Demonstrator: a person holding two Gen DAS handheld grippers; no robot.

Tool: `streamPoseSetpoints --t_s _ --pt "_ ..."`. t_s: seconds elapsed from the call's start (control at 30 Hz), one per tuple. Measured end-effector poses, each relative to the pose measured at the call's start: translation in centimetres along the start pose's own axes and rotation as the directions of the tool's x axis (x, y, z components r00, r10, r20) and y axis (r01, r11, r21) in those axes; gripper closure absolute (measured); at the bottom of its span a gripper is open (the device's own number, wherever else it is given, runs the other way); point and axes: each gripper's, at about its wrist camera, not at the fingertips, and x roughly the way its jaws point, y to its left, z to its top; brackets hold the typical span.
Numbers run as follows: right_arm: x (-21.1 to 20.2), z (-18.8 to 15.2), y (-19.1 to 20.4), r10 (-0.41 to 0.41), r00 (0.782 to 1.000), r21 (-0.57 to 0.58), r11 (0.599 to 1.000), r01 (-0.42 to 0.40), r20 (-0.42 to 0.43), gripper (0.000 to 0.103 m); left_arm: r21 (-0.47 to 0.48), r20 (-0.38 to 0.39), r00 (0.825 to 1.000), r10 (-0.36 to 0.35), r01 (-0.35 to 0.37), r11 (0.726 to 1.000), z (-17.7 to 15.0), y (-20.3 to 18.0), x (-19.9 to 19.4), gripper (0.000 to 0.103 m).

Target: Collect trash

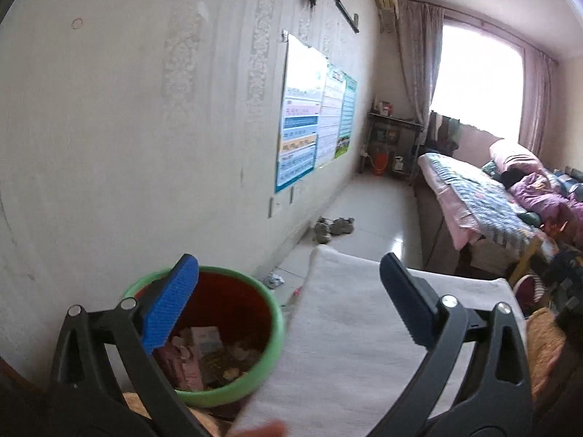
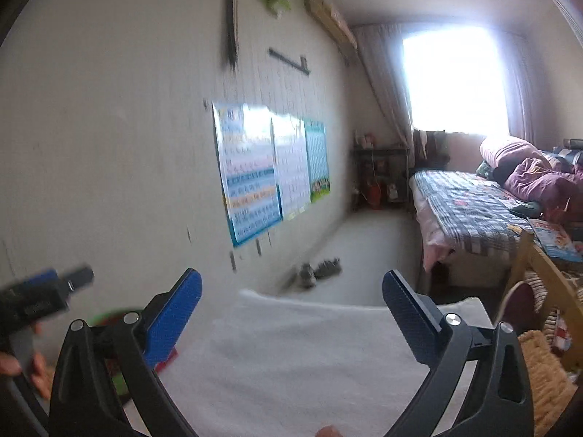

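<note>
A green-rimmed bin with a red inside (image 1: pixel 278 322) stands on the floor by the wall, at the lower left of the left wrist view. It holds paper wrappers and scraps (image 1: pixel 204 349). My left gripper (image 1: pixel 289 298) is open and empty, its left pad over the bin's mouth. A white cloth-covered surface (image 1: pixel 349 327) lies under its right side. My right gripper (image 2: pixel 291 309) is open and empty above the same white surface (image 2: pixel 291 357). The left gripper (image 2: pixel 43 298) shows blurred at the left edge of the right wrist view. A small crumpled scrap (image 1: pixel 274 279) lies on the floor past the bin.
Wall with posters (image 1: pixel 313 116) runs along the left. A pair of grey shoes (image 1: pixel 333 227) sits on the tiled floor by the wall. A bed with a patterned quilt (image 1: pixel 481 189) is at right, a shelf (image 1: pixel 393 142) and window beyond. A wooden chair (image 2: pixel 546 291) stands at right.
</note>
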Motion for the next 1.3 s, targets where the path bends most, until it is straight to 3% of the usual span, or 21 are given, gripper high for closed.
streamPoseSetpoints --t_s 0.13,0.27,0.5,1.3 --pt "0.9 -0.8 -0.5 -0.035 0.998 0.016 0.999 0.036 -0.054 0.007 -0.041 -0.021 1.000 0.019 -0.020 0.999 0.0 -0.4 0.0 0.006" --pt "1.5 -1.5 -0.6 -0.044 0.995 0.031 0.998 0.047 -0.092 0.007 -0.009 -0.037 0.997 0.066 -0.066 0.998 -0.3 -0.8 0.1 0.006" --pt "2.0 -2.0 -0.7 -0.057 0.990 0.049 0.997 0.064 -0.128 0.007 0.010 -0.016 0.999 0.050 -0.050 0.999 -0.9 -0.9 -0.3 0.006" --pt "2.7 -2.8 0.1 -0.077 0.976 0.030 0.996 0.085 -0.205 0.007 0.042 -0.066 0.995 0.076 -0.074 0.996 -1.4 0.0 0.4 0.006"
